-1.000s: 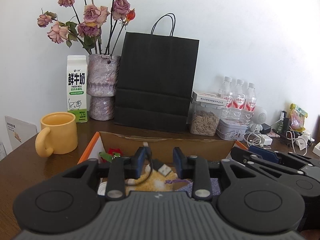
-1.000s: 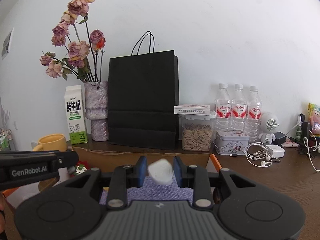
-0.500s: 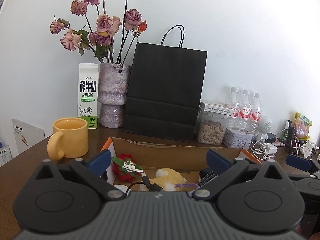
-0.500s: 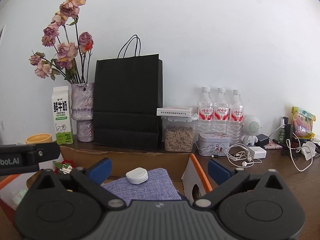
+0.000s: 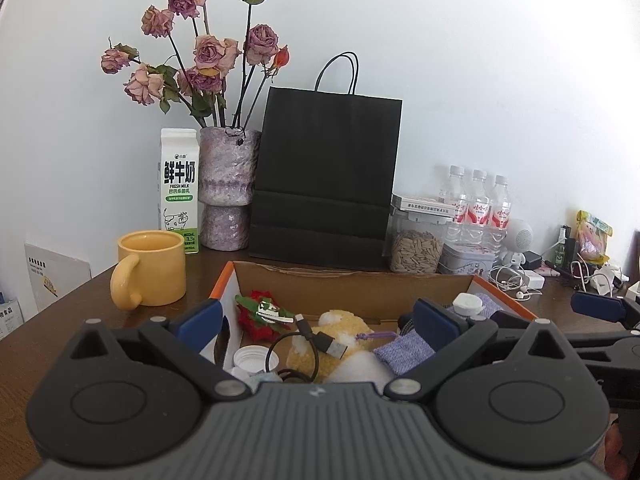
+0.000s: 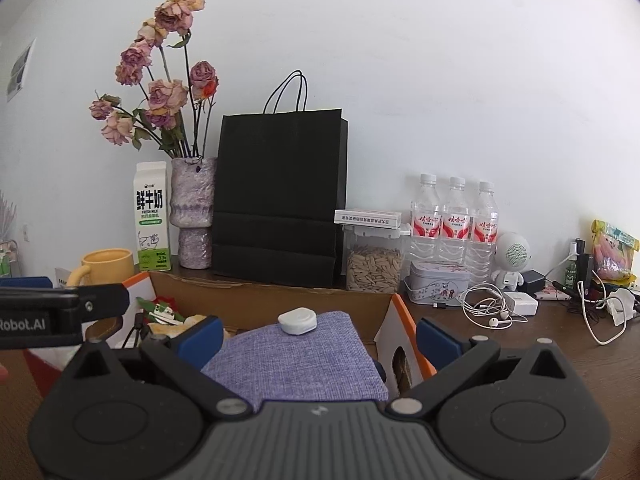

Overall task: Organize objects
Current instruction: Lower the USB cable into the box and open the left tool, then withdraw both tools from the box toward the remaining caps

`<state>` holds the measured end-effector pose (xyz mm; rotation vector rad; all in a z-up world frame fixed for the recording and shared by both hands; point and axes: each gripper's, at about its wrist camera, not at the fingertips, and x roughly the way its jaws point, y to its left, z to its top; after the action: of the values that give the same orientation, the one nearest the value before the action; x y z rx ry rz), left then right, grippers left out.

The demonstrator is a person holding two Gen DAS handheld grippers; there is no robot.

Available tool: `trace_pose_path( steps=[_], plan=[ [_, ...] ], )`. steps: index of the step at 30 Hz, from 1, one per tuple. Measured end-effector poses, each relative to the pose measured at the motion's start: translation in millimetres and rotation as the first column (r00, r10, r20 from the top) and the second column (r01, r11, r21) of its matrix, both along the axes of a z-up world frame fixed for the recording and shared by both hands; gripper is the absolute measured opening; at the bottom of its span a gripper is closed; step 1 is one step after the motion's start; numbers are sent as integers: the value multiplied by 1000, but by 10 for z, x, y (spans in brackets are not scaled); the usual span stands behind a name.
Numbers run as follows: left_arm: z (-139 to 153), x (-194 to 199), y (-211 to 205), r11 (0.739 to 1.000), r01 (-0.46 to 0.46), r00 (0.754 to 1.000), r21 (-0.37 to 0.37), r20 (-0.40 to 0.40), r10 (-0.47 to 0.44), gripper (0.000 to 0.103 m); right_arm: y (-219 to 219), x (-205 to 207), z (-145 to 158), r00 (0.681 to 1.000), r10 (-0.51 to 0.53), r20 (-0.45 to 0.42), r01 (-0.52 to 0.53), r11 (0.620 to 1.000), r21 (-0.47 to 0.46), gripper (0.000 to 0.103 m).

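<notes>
The left hand-held gripper point(image 5: 316, 318) hangs over the near edge of the cardboard box point(image 5: 352, 280) with its blue-padded fingers spread wide and nothing between them. Inside the box below it lie a black USB cable point(image 5: 316, 340), a yellow plush toy point(image 5: 340, 324), a red and green ornament point(image 5: 262, 314) and a white bottle cap point(image 5: 256, 358). The right hand-held gripper point(image 6: 318, 334) is also spread wide and empty, above the box's right part, where a purple fabric pouch point(image 6: 296, 356) lies with a small white case point(image 6: 297, 321) resting on its far edge. Behind the box on the tabletop point(image 6: 560, 344) stand a black paper bag point(image 6: 276, 200), a milk carton point(image 6: 151, 216) and a yellow mug point(image 5: 150, 268) to the box's left.
</notes>
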<state>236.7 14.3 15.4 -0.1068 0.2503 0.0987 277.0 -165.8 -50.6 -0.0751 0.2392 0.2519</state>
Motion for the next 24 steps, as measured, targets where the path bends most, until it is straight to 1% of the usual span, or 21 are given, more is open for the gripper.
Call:
trace_pose_path(
  steps=[7, 9, 15, 19, 24],
  plan=[
    [-103, -286, 73, 1000, 16, 1000, 23, 14, -17, 103, -57, -334, -82, 999, 43, 6, -43, 999, -16, 103],
    [-124, -341, 100, 1000, 21, 1000, 18, 5, -21, 103, -66, -417, -120, 998, 58, -3, -58, 998, -23, 103],
    [-228, -452, 195, 1000, 25, 997, -12, -71, -26, 103, -29, -608, -204, 994, 110, -22, -111, 992, -59, 103],
    [-283, -532, 194, 999, 41, 993, -15, -109, -43, 103, -31, -651, -232, 990, 128, -57, -131, 989, -63, 103],
    [-315, -576, 91, 997, 80, 983, 1, -165, -79, 103, -87, -659, -265, 991, 101, -89, -105, 993, -51, 103]
  ],
)
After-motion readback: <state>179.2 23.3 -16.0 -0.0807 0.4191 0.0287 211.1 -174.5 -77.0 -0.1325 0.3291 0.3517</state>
